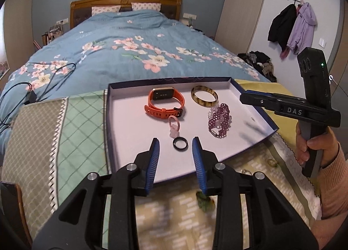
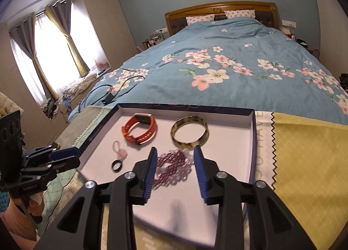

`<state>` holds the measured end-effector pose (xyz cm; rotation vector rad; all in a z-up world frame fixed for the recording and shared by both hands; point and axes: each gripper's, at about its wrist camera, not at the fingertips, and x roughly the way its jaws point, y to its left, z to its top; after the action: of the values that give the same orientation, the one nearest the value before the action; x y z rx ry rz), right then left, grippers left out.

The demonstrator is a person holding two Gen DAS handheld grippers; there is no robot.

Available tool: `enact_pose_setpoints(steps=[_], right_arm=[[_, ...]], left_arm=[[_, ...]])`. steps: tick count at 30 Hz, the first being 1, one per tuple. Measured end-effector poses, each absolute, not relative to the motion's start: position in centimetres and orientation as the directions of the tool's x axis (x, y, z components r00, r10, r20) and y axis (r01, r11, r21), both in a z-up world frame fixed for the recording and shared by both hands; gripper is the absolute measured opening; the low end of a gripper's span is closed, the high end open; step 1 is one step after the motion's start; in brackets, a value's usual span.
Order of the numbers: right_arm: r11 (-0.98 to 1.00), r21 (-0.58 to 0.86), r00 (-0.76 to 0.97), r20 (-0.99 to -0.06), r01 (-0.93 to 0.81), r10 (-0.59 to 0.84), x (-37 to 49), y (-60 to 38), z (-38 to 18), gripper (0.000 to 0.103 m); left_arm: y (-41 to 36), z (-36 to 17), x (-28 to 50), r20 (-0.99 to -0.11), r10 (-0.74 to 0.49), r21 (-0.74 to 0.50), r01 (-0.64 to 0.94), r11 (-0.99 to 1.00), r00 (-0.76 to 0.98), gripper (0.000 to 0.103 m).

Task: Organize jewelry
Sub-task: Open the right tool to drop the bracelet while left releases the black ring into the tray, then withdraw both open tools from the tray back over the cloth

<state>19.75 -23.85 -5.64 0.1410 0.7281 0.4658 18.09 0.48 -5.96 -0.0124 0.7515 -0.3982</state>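
Observation:
A shallow white box lid with dark blue walls lies on cloths at the foot of the bed. In it are an orange watch, a tortoiseshell bangle, a purple bead bracelet, a pink ring and a black ring. My left gripper is open and empty, just above the black ring. My right gripper is open and empty over the bead bracelet. A green piece lies on the cloth below the box.
The box rests on a green checked cloth and a yellow cloth. Small gold pieces lie on the cloth right of the box. Black cables lie on the blue flowered bedspread behind.

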Motion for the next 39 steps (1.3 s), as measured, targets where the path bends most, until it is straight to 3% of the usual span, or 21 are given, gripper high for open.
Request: enact_pose_setpoints(steps=[11,25,33,39], right_arm=[[0.869,0.243,0.633,-0.605,-0.431,0.483,14.3,-23.4,-5.5,0.037],[0.899,0.238,0.569,-0.708,-0.367,0.419,10.0,-25.7,-9.7,0.04],[0.9,0.236,0.571,-0.706,-0.367,0.419,9.4,-25.7,-9.9,0.041],[0.905,0.198,0.578,-0.714,-0.376,0.396,9.0,-25.1,-9.7,0.04]], left_arm=[[0.6,-7.5,13.8,-0.686,-0.388,-0.161,0.392,0.906,0.615,0.031],[-2.8,-10.4,12.6,-0.75,-0.386,-0.148,0.433,0.889,0.537,0.035],[-3.4,-11.1,13.0,-0.771,-0.348,-0.122,0.414,0.902,0.532,0.03],[-3.2,-11.1,12.9,-0.774,-0.335,-0.116,0.4,0.909,0.537,0.019]])
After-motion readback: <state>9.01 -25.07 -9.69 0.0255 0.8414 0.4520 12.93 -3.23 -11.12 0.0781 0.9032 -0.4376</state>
